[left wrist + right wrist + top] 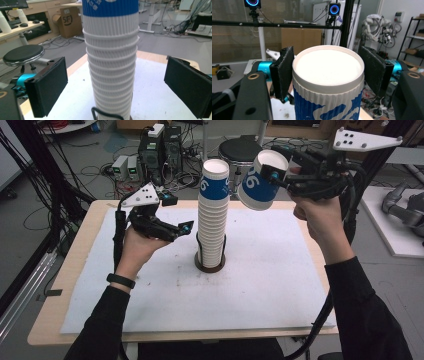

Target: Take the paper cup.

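A tall stack of paper cups (212,220) stands a little behind the middle of the desk (75,285), its foot in a round dark holder (209,265) with a thin black wire loop rising up its front. The cups are white with fine ribbed walls and nest tightly, so their rolled rims make a column of close ridges; the topmost carries a blue band with white print. The desk is pale wood, covered nearly edge to edge by a white felt-like mat (270,285) with faint smudges near the holder.

The left gripper (186,228) is held level just to the left of the stack, about halfway up. Its fingers (47,86) stand wide open, flat black pads with a rough foam face on either side of the column and clear of it.

The right gripper (272,175) is raised above the far right part of the desk, beside the top of the stack. Its fingers (284,71) are closed on a single cup (260,181), pressing its ribbed blue-and-white wall from both sides. The cup is tilted, its smooth white recessed base towards the right gripper view's camera.
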Demonstrator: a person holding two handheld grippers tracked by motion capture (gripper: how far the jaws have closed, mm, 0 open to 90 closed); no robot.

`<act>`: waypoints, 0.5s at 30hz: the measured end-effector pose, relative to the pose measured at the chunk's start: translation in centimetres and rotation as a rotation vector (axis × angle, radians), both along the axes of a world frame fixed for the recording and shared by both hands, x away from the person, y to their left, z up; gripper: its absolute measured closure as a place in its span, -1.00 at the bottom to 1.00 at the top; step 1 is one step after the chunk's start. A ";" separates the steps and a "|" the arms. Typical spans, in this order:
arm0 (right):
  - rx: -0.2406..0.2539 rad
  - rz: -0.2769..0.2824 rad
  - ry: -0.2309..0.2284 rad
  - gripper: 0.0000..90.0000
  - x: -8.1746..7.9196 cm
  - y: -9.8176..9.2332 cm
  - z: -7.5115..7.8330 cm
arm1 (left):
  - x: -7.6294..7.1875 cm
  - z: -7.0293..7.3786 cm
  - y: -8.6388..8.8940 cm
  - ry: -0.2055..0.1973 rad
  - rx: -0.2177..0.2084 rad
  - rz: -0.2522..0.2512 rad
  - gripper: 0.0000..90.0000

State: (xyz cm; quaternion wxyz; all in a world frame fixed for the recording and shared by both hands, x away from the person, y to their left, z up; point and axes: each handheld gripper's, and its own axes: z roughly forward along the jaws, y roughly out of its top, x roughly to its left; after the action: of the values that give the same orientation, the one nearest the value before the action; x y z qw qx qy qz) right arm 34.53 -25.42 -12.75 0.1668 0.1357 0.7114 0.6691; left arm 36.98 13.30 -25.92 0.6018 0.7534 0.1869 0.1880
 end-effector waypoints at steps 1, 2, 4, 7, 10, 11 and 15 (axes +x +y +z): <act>-0.003 0.001 0.002 -0.30 0.0 0.0 -0.3 | -0.3 -0.1 0.0 0.000 0.001 0.002 -0.89; -0.007 0.005 0.008 -0.30 -0.1 -0.1 -0.5 | -0.6 -0.2 0.1 -0.005 0.007 0.003 -0.89; -0.007 0.006 0.015 -0.30 -0.2 -0.2 -1.1 | -1.0 -0.5 0.2 -0.011 0.016 -0.002 -0.89; -0.005 0.009 0.029 -0.30 -0.4 -0.5 -2.1 | -1.7 -0.9 0.2 -0.005 0.024 -0.003 -0.89; -0.007 0.004 0.028 -0.30 -0.7 -0.8 -3.1 | -2.6 -1.5 0.3 -0.008 0.015 -0.015 -0.89; -0.003 0.005 0.031 -0.30 -0.8 -0.9 -3.5 | -2.9 -1.7 0.4 -0.007 0.016 -0.019 -0.89; -0.002 0.002 0.045 -0.30 -0.9 -1.5 -4.7 | -3.9 -2.6 0.6 -0.005 0.013 -0.021 -0.89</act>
State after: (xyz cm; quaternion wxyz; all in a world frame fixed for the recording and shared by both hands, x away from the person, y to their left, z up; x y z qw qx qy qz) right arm 33.64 -26.92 -17.44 0.1504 0.1498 0.7159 0.6651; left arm 33.06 13.91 -28.54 0.5995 0.7585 0.1762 0.1848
